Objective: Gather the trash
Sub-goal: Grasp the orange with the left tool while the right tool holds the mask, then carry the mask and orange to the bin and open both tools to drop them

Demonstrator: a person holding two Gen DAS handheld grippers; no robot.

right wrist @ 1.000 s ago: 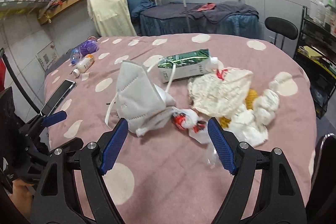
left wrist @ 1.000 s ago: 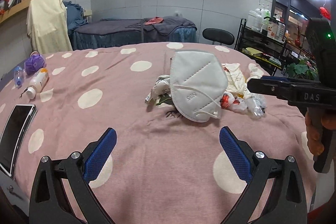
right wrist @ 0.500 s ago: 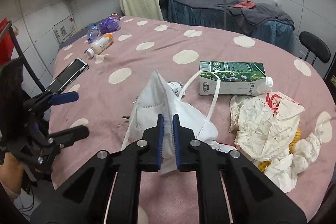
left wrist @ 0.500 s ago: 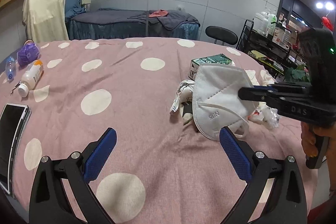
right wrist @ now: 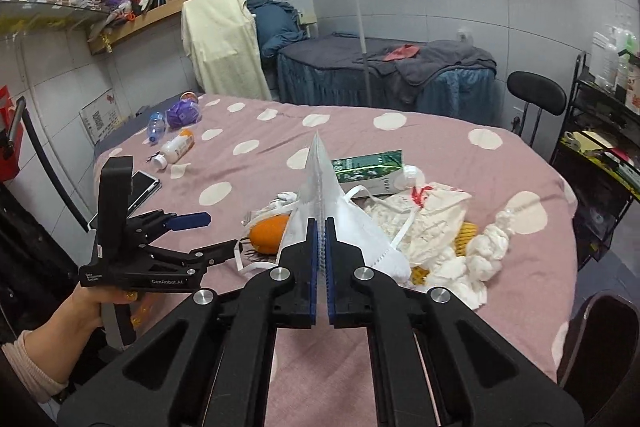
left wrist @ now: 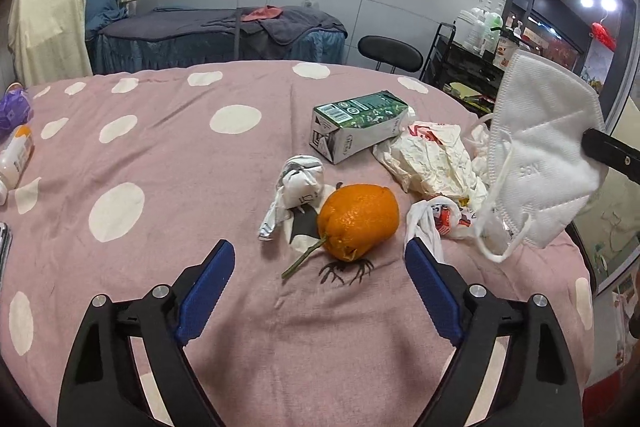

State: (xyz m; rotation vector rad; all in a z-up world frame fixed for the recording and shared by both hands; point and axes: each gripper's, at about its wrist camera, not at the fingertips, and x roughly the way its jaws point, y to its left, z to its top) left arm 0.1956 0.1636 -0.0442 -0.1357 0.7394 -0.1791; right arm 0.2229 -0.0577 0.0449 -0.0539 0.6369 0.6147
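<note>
Pink spotted cloth under white, orange and green litter

The bedspread (left wrist: 168, 163) is dusty pink with large cream polka dots and a small black line drawing printed by the fruit. The N95 mask (left wrist: 544, 163) is plain white with white ear loops; the orange (left wrist: 358, 221) is bright orange with a green stem. The carton (left wrist: 360, 131) is dark green with a white end panel, and the crumpled paper bag (left wrist: 432, 163) is cream with red print. Both the left gripper (left wrist: 320, 283) and the right gripper (right wrist: 321, 251) are black with blue pads.
</note>
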